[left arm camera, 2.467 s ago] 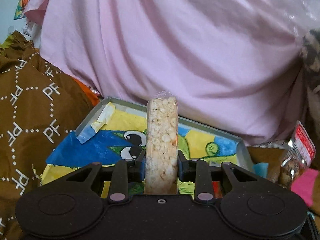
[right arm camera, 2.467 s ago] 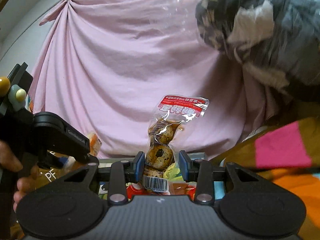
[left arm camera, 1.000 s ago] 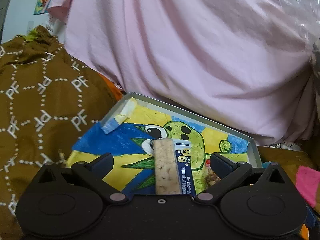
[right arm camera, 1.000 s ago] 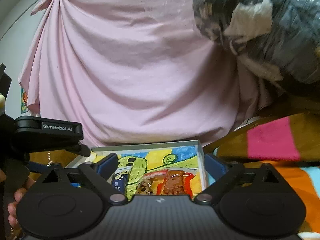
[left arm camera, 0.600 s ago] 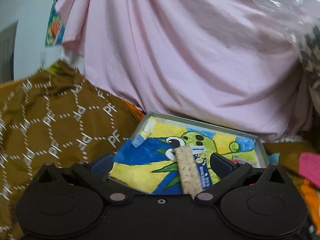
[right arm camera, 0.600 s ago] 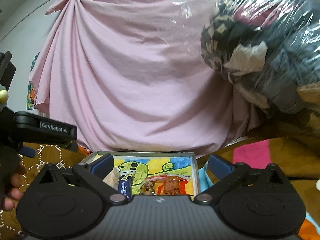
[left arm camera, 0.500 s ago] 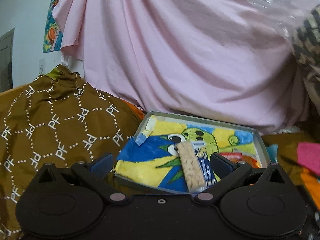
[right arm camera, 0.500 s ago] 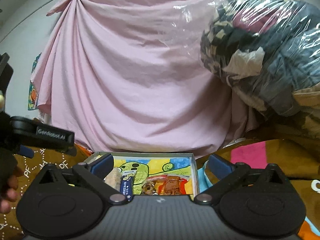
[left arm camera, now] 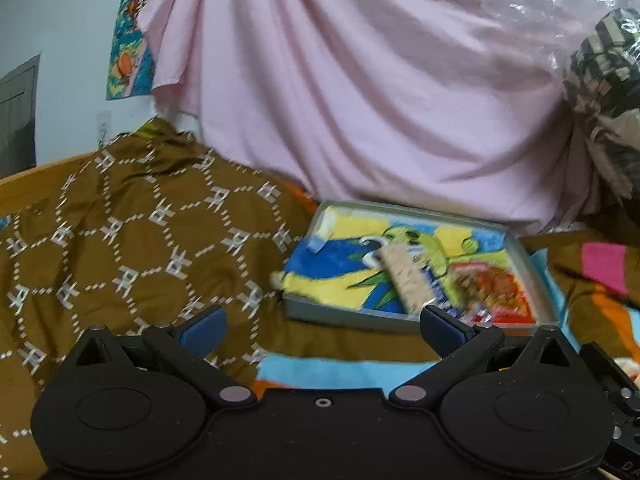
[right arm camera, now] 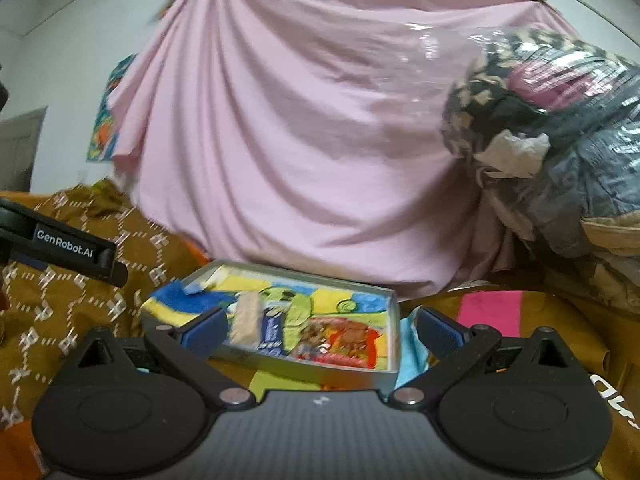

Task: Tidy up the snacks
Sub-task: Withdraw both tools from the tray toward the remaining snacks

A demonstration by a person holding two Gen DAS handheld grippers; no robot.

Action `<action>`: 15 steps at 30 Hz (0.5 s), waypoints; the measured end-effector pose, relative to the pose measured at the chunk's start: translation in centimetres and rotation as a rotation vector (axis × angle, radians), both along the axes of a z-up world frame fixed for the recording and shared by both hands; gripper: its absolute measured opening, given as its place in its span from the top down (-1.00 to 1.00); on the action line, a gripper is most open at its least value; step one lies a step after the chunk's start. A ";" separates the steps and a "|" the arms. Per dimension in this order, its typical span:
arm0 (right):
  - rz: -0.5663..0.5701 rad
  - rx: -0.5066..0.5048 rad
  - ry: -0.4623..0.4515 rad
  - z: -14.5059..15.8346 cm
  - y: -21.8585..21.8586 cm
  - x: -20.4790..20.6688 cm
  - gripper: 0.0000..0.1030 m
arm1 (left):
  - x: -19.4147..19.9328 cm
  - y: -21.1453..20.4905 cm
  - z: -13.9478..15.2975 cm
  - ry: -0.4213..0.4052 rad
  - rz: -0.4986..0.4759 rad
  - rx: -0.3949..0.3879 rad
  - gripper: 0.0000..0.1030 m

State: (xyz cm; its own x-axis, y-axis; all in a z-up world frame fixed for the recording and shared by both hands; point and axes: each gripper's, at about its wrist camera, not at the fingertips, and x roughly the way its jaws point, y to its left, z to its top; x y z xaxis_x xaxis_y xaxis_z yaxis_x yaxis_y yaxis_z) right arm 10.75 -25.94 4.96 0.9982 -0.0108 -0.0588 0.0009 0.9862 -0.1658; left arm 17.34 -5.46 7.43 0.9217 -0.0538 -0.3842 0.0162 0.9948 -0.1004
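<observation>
A shallow grey tray [left arm camera: 344, 314] [right arm camera: 384, 372] with a bright cartoon lining lies on the bed. In it lie a long puffed-rice bar [left arm camera: 404, 280] [right arm camera: 246, 320], a blue snack bar [left arm camera: 434, 286] [right arm camera: 273, 332] beside it, and a red-labelled packet of biscuits [left arm camera: 492, 288] [right arm camera: 340, 338] toward the right end. My left gripper [left arm camera: 322, 326] stands open and empty, back from the tray's near left corner. My right gripper [right arm camera: 320, 326] is also wide open and empty, in front of the tray. Part of the left gripper's black body [right arm camera: 60, 246] shows at the left edge.
A brown patterned quilt [left arm camera: 132, 248] is heaped left of the tray. A pink sheet [right arm camera: 304, 152] hangs behind it. A plastic-wrapped bundle of cloth [right arm camera: 552, 136] fills the upper right. Striped bedding with a pink patch [right arm camera: 490, 308] lies right of the tray.
Both grippers let go of their snacks into the tray, opened wide and drew back. The tray now looks smaller and farther, shifted right in the left wrist view.
</observation>
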 end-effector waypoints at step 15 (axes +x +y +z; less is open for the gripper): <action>0.149 -0.089 0.232 -4.0 5.1 -2.6 -1.00 | -2.3 4.6 -4.8 0.088 0.016 0.074 -0.99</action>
State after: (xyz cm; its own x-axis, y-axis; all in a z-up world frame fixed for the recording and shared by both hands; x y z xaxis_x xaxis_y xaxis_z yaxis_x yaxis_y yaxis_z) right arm 8.17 -20.84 0.98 0.9492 0.1200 -0.2910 -0.1913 0.9541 -0.2303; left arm 15.00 -0.89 2.65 0.8846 -0.0078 -0.4662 -0.0054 0.9996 -0.0271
